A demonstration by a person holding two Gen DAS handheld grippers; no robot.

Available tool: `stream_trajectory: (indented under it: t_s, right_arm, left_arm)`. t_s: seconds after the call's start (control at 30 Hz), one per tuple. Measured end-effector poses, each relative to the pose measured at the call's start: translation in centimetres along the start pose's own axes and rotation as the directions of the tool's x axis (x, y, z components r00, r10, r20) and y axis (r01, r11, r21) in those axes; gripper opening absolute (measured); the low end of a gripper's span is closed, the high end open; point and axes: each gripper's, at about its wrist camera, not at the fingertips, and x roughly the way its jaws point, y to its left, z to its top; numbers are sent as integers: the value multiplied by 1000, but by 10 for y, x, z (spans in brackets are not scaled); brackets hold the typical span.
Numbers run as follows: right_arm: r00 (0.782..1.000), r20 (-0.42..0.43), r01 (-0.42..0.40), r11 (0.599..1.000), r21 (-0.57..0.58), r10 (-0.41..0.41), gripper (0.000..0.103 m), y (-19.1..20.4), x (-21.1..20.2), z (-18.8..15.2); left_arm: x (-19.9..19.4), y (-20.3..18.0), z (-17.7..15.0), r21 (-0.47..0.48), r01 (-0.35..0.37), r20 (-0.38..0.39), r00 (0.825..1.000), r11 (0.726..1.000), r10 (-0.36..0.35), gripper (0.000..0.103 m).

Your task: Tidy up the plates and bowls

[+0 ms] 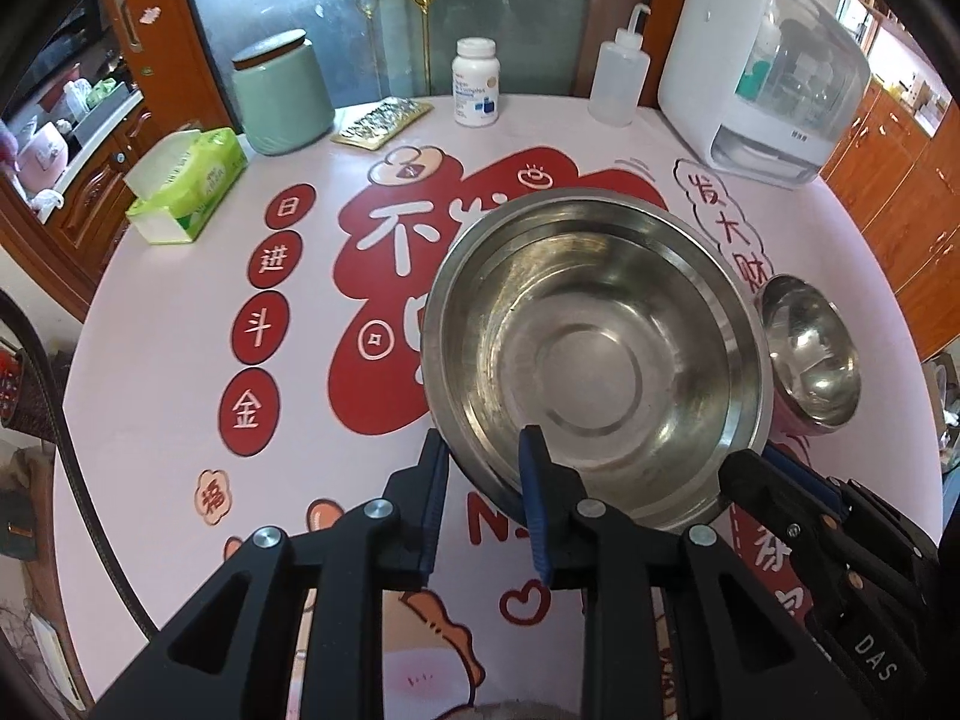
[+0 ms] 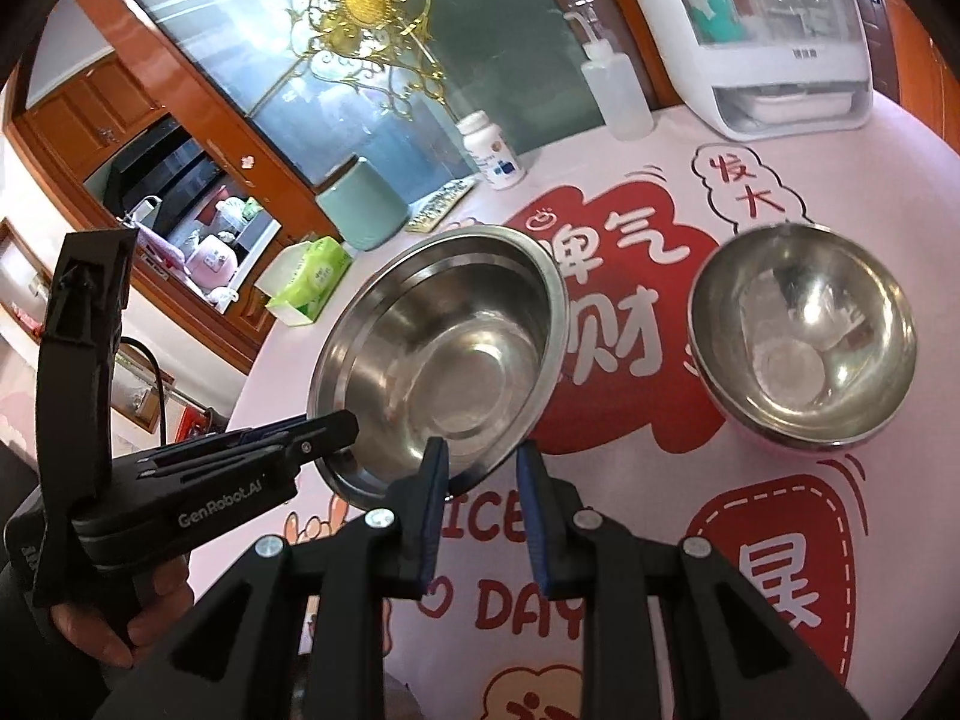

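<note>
1. Large steel bowl (image 1: pixel 594 354), centre of the pink printed tablecloth (image 1: pixel 180 330), looks like two nested, double rim visible. Nothing inside. Tilted, near rim up off the cloth.
2. Left gripper (image 1: pixel 483 480) narrowly open, pads clamp the near rim of the large steel bowl: one blue pad inside, the other outside.
3. Right gripper (image 2: pixel 480 483) jaws narrow too, straddling the same bowl's rim in the right wrist view; contact looks like a pinch, pads just at the rim edge.
4. Hand (image 2: pixel 114 618) holds the left gripper's handle, seen low left in the right wrist view.
5. Small steel bowl (image 2: pixel 804 330), pink outside, right of the large one, apart from it. Empty, only reflections inside.
6. Far left: green tissue pack (image 1: pixel 189 186), pale green lidded canister (image 1: pixel 282 96), flat foil packet (image 1: pixel 384 120).
7. Far centre: white pill bottle (image 1: pixel 476 84), squeeze wash bottle (image 1: pixel 618 78).
8. Far right: white appliance with clear cover (image 1: pixel 756 66), bottles inside it.
</note>
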Motion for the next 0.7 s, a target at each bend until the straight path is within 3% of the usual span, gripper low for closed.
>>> stream_trajectory:
  t_s: [0.7]
  right_arm:
    - [996,47,-63,985,-162,72,23,67,-70,-25]
  left_arm:
    - [-111,23,-61,-96,-18,137,990,995,31,23]
